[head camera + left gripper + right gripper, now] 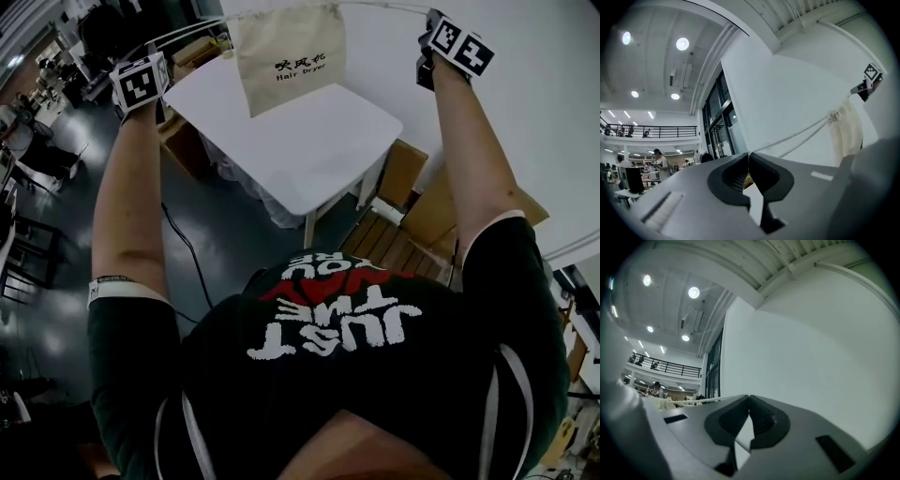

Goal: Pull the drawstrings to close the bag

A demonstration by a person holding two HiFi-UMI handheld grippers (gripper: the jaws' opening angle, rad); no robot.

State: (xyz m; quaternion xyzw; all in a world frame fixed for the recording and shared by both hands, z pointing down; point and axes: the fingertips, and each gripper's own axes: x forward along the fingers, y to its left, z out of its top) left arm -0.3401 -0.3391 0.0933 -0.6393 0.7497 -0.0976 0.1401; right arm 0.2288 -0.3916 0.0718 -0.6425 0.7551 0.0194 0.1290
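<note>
A cream drawstring bag (291,56) with dark print hangs in the air above the white table (309,150), its mouth gathered tight. White drawstrings (187,33) stretch taut from its top out to both sides. My left gripper (141,84) is raised at the left, shut on the left cords. In the left gripper view the cords (797,136) run from the closed left gripper (748,153) to the bag (846,129). My right gripper (457,42) is raised at the right, shut on the right cord (384,7). In the right gripper view the cord (693,401) leaves the closed right gripper (749,397) leftwards.
Wooden chairs (412,206) stand beside the table at the right. A dark floor with a black cable (187,253) lies to the left. A white wall (797,93) stands behind the bag. A person (658,161) is far off in the hall.
</note>
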